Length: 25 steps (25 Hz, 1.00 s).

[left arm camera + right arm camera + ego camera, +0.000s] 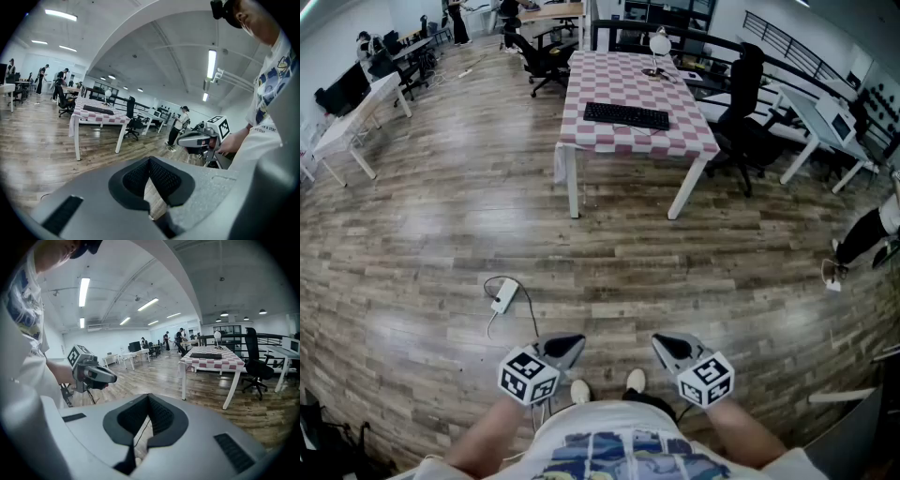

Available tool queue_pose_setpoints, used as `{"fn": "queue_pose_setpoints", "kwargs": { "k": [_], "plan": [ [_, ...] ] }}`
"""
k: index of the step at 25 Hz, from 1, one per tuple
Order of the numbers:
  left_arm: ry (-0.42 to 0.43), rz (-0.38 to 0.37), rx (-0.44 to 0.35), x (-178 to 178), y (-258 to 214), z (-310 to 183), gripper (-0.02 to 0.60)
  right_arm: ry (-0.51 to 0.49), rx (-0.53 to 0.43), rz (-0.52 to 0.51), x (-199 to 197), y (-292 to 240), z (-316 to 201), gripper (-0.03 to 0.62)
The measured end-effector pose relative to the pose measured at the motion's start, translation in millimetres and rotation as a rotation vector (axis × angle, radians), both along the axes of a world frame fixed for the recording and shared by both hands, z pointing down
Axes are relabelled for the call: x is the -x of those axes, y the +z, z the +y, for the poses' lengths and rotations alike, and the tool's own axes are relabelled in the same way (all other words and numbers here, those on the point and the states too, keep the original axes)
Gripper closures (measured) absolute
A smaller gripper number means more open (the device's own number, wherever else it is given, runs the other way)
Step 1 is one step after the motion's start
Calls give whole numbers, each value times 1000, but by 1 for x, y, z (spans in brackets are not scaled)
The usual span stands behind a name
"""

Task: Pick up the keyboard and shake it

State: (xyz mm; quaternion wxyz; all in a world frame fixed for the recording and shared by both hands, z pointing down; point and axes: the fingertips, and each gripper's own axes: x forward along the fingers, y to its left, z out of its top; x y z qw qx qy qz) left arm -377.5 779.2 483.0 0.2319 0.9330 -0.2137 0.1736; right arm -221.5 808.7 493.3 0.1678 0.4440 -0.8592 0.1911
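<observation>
A black keyboard [626,115] lies on a table with a red-and-white checked cloth [623,70], far across the wooden floor. Both grippers are held close to my body, well short of that table. My left gripper [571,345] and my right gripper [664,345] are shut with nothing between the jaws. In the left gripper view the keyboard [98,110] shows small at the left, and the right gripper [187,139] sits to the right. The right gripper view has the keyboard [205,356] at the right and the left gripper [110,377] at the left.
A white power strip with its cable [504,295] lies on the floor in front of my feet. Black office chairs [745,103] stand right of the table and a white lamp [659,42] on its far end. White desks [356,117] line the left; a person [867,232] stands at right.
</observation>
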Motion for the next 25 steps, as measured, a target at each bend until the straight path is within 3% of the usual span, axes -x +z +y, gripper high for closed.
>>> {"fn": "queue_pose_setpoints", "kwargs": {
  "k": [4,13,20,23,25],
  "plan": [
    [10,11,-28,-51,-11,-11,578,-9,-52,0,-40,-19,-15,595],
    [23,-18,-51,-160,-15,-21,578,-7,-48,-24,-144,-14,-24,595],
    [-21,-31,-43,-219,-9,-44,578,-41,-43,-52,-203,4,-45,592],
    [-28,-30,-42,-233,-10,-68,553,-36,-25,-82,-216,8,-66,497],
    [-30,-35,-39,-239,-8,-90,514,-25,-22,-85,-225,10,-91,474]
  ]
}}
